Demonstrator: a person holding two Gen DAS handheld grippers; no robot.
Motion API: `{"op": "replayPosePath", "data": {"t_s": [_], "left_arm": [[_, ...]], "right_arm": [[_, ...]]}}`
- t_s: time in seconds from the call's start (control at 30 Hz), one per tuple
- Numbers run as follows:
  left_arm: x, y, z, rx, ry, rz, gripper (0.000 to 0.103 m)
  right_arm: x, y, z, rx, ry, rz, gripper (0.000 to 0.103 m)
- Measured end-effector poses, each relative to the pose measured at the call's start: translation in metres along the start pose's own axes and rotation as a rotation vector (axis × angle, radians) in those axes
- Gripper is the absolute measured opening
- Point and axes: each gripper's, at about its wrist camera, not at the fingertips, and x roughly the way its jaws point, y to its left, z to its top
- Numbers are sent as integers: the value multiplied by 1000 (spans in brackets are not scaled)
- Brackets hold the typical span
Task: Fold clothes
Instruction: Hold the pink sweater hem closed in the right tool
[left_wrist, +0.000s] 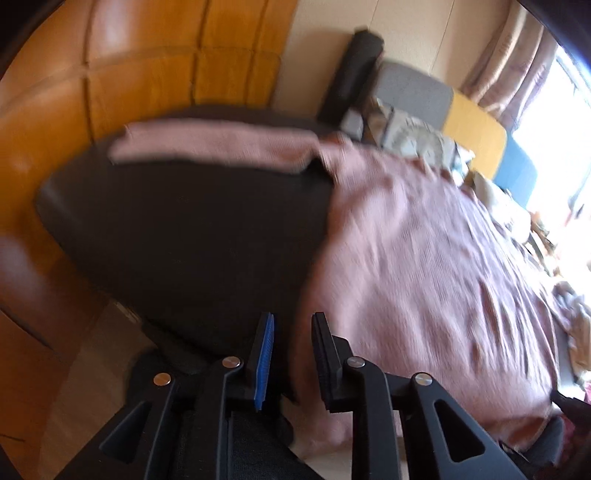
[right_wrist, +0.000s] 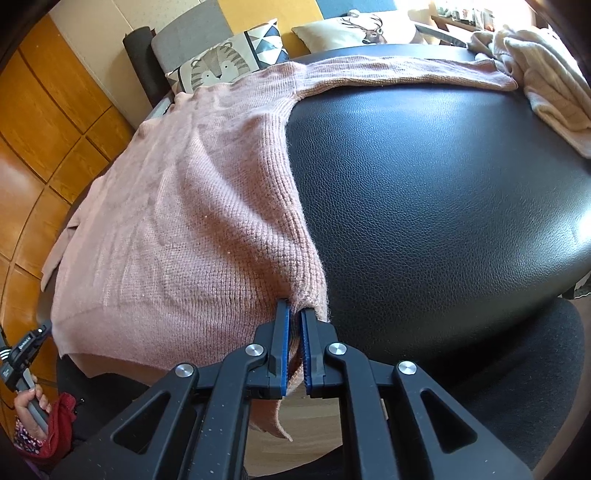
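A pink knit sweater (right_wrist: 177, 206) lies spread on a black leather tabletop (right_wrist: 443, 184), one sleeve (right_wrist: 406, 72) stretched along the far edge. My right gripper (right_wrist: 295, 312) is shut on the sweater's near hem corner, and the knit hangs down between its blue pads. In the left wrist view, which is blurred, the sweater (left_wrist: 424, 258) covers the right part of the tabletop (left_wrist: 184, 229). My left gripper (left_wrist: 293, 318) is open at the sweater's near edge; its fingers stand apart with nothing pressed between them. The other sleeve (left_wrist: 207, 146) lies along the far side.
A cream knitted garment (right_wrist: 546, 81) is heaped at the table's far right corner. Patterned cushions (right_wrist: 218, 62) and a rolled dark mat (right_wrist: 138, 55) sit behind the table. Wooden cabinet doors (left_wrist: 147, 55) are on the left. A person's hand (right_wrist: 33, 402) is at the lower left.
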Motion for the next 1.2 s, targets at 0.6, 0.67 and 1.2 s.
{"op": "replayPosePath", "data": {"t_s": [0.6, 0.67, 1.2], "left_arm": [[80, -259, 35, 650, 84, -328, 22], [86, -274, 22, 724, 86, -305, 22], [66, -206, -27, 572, 129, -373, 23]], "right_arm": [[1, -3, -2, 20, -10, 26, 6], [1, -4, -2, 24, -11, 32, 6], [1, -6, -2, 25, -11, 32, 6]]}}
